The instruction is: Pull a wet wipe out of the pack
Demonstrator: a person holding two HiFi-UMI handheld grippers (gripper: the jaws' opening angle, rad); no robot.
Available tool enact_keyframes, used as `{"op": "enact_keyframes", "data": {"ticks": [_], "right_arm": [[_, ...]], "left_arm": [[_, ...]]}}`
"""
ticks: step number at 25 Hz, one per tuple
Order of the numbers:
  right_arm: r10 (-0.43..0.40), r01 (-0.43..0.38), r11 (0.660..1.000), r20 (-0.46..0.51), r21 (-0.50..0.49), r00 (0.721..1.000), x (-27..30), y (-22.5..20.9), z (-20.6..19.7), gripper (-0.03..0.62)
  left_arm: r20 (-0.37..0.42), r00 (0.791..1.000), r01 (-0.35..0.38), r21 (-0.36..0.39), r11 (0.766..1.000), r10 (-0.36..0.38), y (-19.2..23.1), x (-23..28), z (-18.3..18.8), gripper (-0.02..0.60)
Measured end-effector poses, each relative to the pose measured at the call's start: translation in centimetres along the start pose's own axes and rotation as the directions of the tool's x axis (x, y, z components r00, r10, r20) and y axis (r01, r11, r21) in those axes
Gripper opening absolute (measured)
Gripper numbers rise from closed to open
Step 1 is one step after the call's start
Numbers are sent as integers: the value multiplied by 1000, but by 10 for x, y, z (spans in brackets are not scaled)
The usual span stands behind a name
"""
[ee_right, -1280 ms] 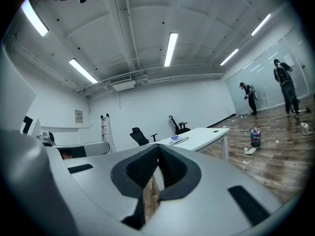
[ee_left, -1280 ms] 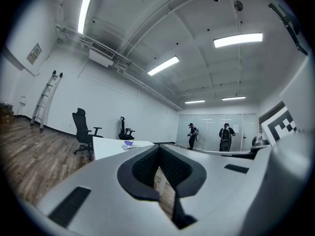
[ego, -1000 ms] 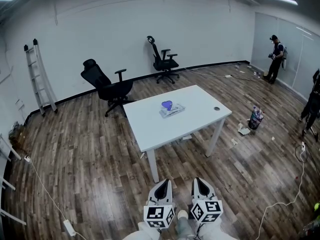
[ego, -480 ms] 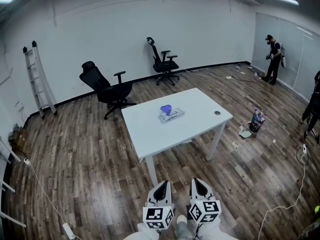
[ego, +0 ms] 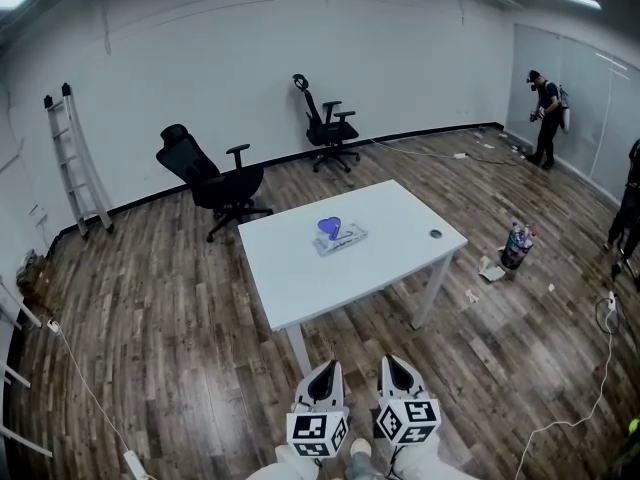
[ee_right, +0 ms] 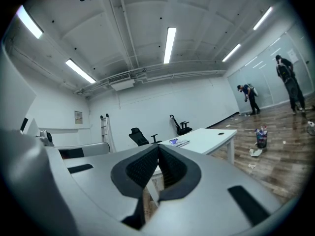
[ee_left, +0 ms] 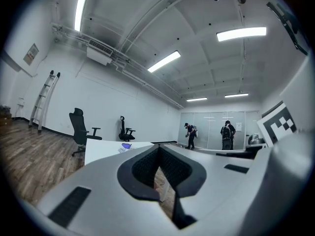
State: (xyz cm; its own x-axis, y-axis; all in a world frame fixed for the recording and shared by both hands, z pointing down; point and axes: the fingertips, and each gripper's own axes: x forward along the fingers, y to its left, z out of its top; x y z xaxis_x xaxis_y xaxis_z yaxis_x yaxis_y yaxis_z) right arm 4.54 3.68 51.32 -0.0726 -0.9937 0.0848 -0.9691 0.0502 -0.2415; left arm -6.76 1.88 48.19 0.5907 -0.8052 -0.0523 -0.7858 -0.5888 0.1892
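The wet wipe pack [ego: 341, 237] is flat and pale with a purple top, in the middle of the desk [ego: 290, 273]. The left hand-held gripper [ego: 323, 371] and the right hand-held gripper [ego: 399, 368], both closed and empty, are well apart from it.

Bright, even light from ceiling strip lamps [ee_left: 241, 33], with a soft shadow under the counter [ego: 300, 268]. Both gripper views show strong fisheye bending, dark corners and a blurred foreground

The left tongs [ego: 324, 370] and the right tongs [ego: 398, 365] are held just beside each other, both pointing forward, jaws closed tip to tip.
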Motion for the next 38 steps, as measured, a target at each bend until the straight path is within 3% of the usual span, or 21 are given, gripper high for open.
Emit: {"op": "enact_keyframes", "data": {"ticks": [11,38], "right_arm": [[29,-29,1000,-1,-1,1000,46,-23,21,9],[54,-54,998,-30,17,998,132,-98,32,9]], "left_arm": [[4,1000,-14,8,1000,14,1,53,9,-2],[-14,999,-53,5,999,53,3,161,-10,-2]]}}
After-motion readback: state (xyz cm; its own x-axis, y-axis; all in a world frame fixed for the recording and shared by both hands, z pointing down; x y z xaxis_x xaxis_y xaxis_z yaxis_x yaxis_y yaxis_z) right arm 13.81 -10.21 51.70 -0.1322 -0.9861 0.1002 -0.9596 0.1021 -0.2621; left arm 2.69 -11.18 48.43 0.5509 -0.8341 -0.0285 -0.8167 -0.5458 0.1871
